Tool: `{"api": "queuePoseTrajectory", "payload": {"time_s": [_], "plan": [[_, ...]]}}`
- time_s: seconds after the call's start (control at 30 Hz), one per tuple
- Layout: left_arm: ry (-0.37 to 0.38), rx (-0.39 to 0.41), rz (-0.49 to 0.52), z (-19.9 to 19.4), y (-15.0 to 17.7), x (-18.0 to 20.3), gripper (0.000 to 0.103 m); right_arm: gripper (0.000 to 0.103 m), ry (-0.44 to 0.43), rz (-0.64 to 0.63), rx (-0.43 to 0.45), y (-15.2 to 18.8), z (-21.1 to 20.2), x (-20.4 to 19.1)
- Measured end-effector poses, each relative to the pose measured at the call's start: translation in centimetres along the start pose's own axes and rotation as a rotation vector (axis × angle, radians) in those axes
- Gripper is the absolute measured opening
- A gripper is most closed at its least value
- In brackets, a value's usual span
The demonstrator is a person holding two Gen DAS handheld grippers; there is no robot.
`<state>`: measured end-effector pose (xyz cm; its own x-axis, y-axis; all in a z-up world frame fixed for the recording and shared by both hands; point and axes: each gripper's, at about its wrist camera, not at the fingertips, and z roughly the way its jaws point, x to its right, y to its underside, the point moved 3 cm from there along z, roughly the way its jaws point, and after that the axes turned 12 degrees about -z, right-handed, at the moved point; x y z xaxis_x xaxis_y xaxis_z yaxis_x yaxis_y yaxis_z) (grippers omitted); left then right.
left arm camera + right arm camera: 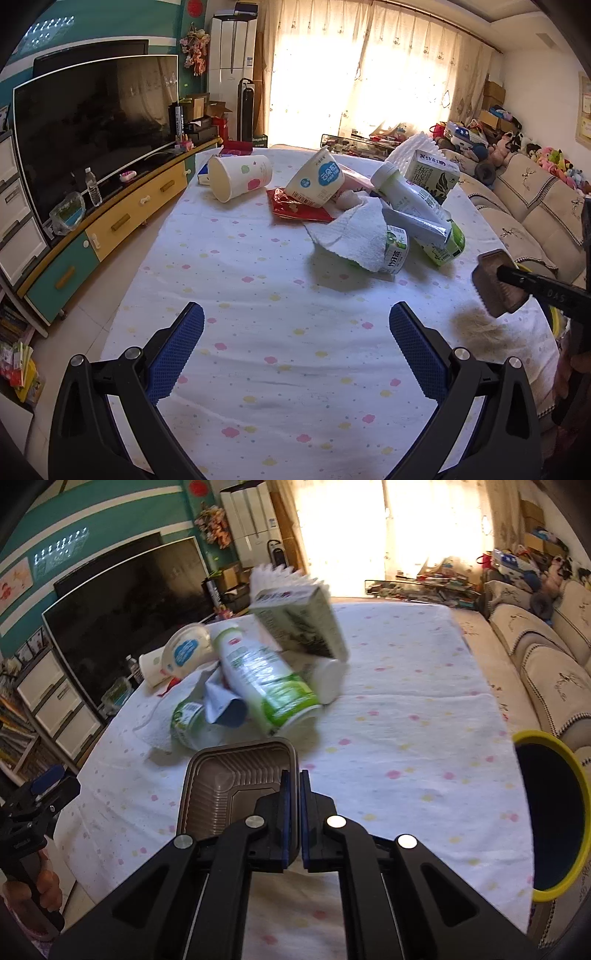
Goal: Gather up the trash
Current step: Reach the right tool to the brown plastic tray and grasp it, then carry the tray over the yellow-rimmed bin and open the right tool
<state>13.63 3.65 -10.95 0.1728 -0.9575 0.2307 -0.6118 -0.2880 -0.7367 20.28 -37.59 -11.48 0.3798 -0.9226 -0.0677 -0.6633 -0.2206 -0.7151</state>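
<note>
A heap of trash lies on the flowered tablecloth (258, 332): a white paper cup (240, 176) on its side, a yogurt tub (317, 178), a red wrapper (295, 208), a paper towel (354, 232), a green-white bottle (417, 210) and a milk carton (432, 175). My left gripper (296, 330) is open and empty above bare cloth, short of the heap. My right gripper (294, 786) is shut on the rim of a brown plastic tray (229, 779), held above the table; it also shows in the left wrist view (493, 282). The bottle (262, 679) and carton (303, 624) lie beyond it.
A bin with a yellow rim (550, 819) stands at the table's right edge. A sofa (528, 206) runs along the right. A TV (92, 129) on a low cabinet (110, 221) stands at the left. The curtained window (351, 74) is behind.
</note>
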Motion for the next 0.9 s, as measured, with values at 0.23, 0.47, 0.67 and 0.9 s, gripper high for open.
{"api": "queuePoseTrajectory", "payload": {"time_s": [0.23, 0.47, 0.67, 0.9], "plan": [[0.01, -0.006, 0.034, 0.3, 0.4, 1.6, 0.099, 0.005, 0.261, 0.182, 0.03, 2.2, -3.8, 11.1], [0.011, -0.026, 0.051, 1.2, 0.5, 2.9, 0.099, 0.005, 0.434, 0.307, -0.084, 5.8, -3.0, 21.7], [0.004, -0.041, 0.074, 2.0, 0.6, 4.0, 0.099, 0.005, 0.457, 0.375, -0.165, 8.9, -0.8, 26.2], [-0.005, -0.068, 0.077, 3.6, 0.2, 4.7, 0.099, 0.01, 0.458, 0.373, -0.195, 9.9, 1.0, 26.9]]}}
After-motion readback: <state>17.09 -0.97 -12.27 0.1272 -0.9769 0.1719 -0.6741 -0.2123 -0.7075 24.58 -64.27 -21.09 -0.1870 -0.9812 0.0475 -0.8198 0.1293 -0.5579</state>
